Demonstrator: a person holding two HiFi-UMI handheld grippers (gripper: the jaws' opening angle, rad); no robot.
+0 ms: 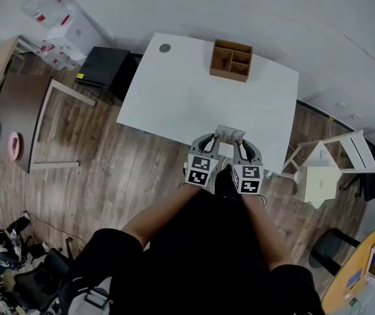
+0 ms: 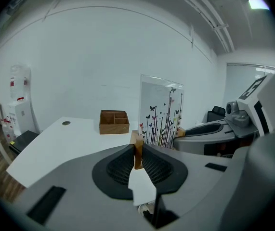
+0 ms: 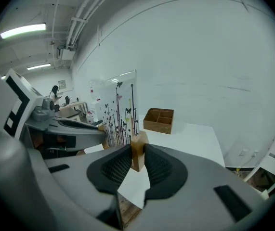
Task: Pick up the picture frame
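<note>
From where I stand, the picture frame (image 1: 229, 134) is upright at the near edge of the white table (image 1: 174, 90), right in front of the person, a clear panel printed with dark stems and butterflies. The left gripper (image 1: 211, 140) is closed narrow on the left wooden foot (image 2: 137, 150) at the panel's lower corner, its ribbed pads pressed against both faces of the block. The right gripper (image 1: 242, 143) is clamped the same way on the right wooden foot (image 3: 138, 150). So both ends are held, with the panel spanning between the two tools. I cannot tell whether the feet rest on the tabletop or are just clear of it. To my eye the step in hand is the lift itself. To do it well, both hands should rise together and at the same pace so the panel stays level and upright. If one side leads, the frame could twist and work a foot loose from its pads. The spacing between the grippers should hold steady too, since pushing inward or pulling apart would strain the thin panel. The grip sits low, so a forward or backward tilt is worth watching. The wooden organiser box (image 1: 231, 60) sits well apart at the far side and looks to be no obstacle.
</note>
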